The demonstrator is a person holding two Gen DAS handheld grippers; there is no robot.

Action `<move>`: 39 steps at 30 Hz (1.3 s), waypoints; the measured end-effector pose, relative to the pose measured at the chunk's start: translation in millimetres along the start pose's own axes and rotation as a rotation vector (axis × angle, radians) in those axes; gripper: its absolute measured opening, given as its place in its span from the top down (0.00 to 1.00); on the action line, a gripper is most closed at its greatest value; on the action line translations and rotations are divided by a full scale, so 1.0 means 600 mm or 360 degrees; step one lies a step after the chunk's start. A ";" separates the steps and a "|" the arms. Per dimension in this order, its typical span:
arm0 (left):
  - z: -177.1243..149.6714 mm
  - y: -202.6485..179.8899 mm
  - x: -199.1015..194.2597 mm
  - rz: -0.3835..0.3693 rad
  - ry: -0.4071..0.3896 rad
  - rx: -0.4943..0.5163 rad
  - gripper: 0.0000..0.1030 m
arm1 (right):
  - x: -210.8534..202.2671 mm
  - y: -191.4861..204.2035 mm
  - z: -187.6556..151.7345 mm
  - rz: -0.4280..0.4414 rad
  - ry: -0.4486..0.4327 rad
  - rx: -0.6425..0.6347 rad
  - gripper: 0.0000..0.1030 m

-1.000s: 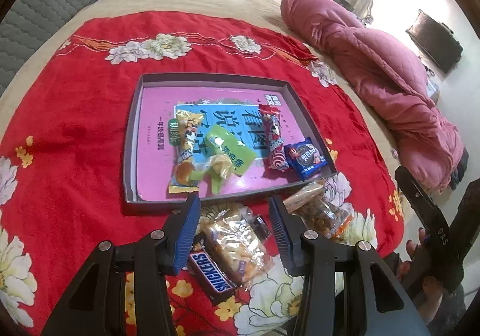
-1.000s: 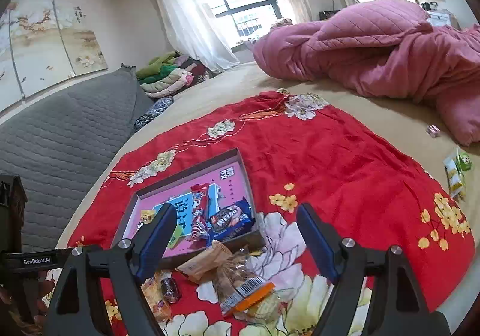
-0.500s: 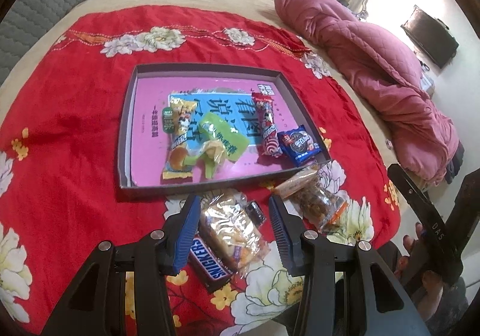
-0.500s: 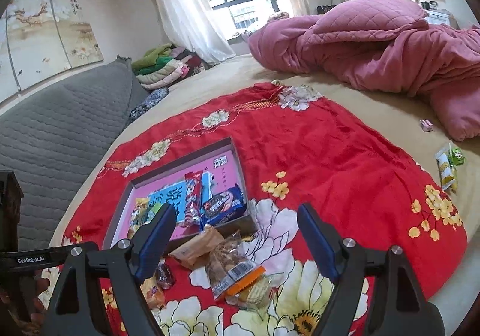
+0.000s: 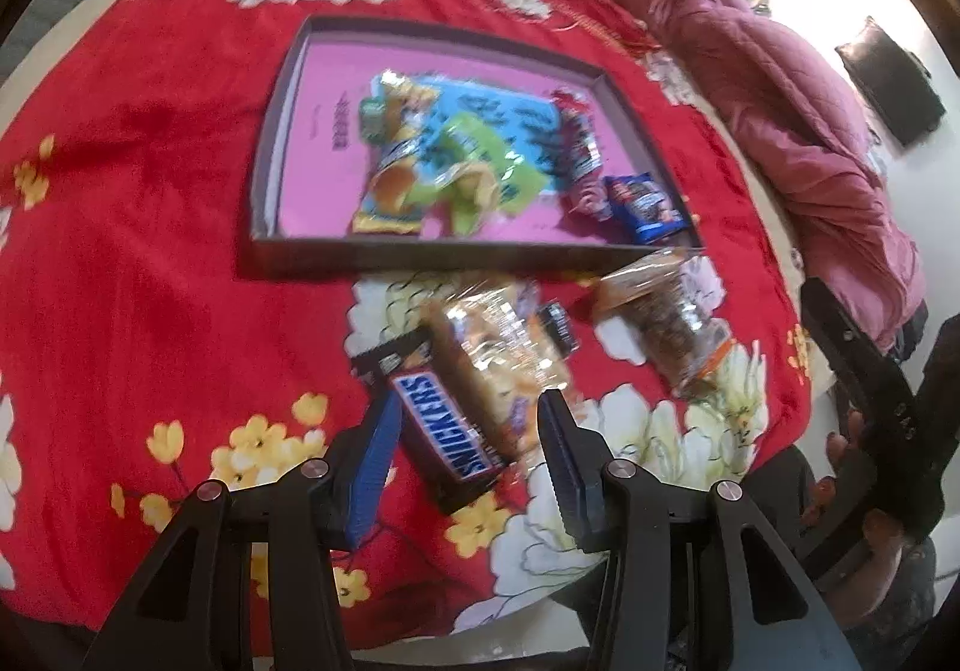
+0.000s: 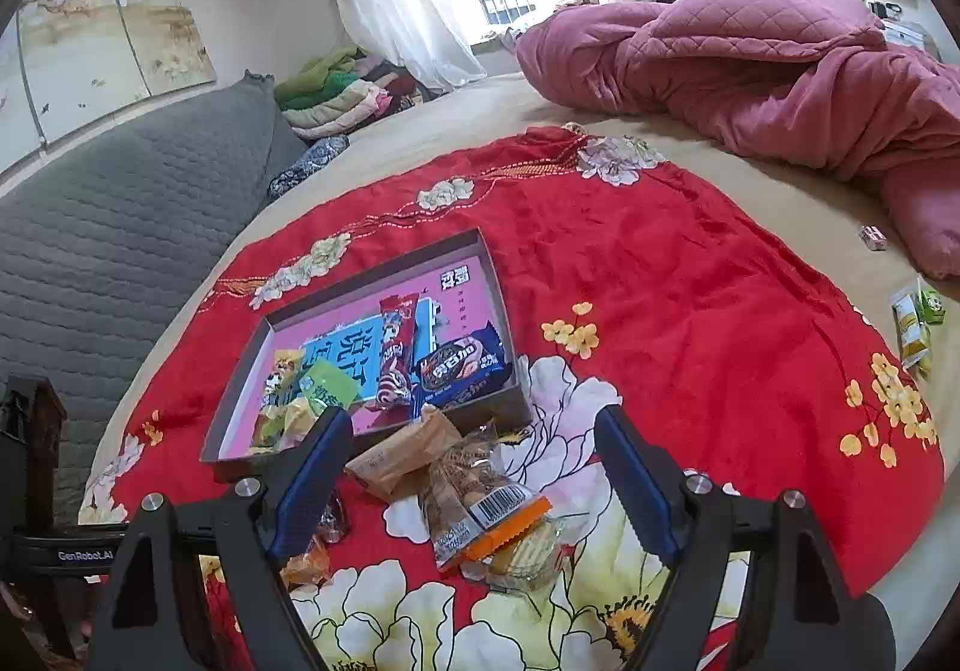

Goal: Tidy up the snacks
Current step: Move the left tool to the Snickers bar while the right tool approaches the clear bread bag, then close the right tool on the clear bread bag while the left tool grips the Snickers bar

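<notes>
A shallow box [image 5: 282,89] with a pink floor sits on the red flowered cloth and holds several snack packs; it also shows in the right wrist view [image 6: 240,389]. In front of it lie a Snickers bar [image 5: 447,434], a clear pack of cakes [image 5: 498,353] and a clear bag of brown snacks [image 5: 672,335]. My left gripper [image 5: 468,452] is open, its fingers either side of the Snickers bar and cake pack. My right gripper [image 6: 474,482] is open and empty, above the clear bag [image 6: 474,491] and a tan packet [image 6: 402,455].
A pink quilt [image 6: 780,65] lies bunched at the far right of the bed. A grey quilted cover [image 6: 120,203] and folded clothes [image 6: 342,95] are at the left. Small packets [image 6: 912,323] lie off the cloth at the right. The cloth's edge is just below the grippers.
My left gripper has dropped and moved forward, so the Snickers bar and cake pack now lie between its fingers. My right gripper has edged closer to the clear bag.
</notes>
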State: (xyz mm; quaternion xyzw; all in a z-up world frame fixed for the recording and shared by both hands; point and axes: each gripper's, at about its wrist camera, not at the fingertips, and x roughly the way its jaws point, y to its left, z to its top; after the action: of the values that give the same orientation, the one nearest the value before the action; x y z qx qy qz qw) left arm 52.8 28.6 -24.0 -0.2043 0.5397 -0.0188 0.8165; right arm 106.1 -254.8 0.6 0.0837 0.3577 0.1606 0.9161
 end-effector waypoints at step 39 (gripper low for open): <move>-0.007 0.017 0.086 0.0133 0.0111 -0.0192 0.52 | 0.141 0.064 -0.059 -0.0217 0.0450 -0.0546 0.20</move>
State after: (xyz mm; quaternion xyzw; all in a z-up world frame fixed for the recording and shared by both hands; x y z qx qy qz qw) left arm 68.4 23.6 -74.1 -0.2295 0.5762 0.0407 0.7834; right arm 131.5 -187.6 -67.9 -0.1208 0.4546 0.1670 0.8665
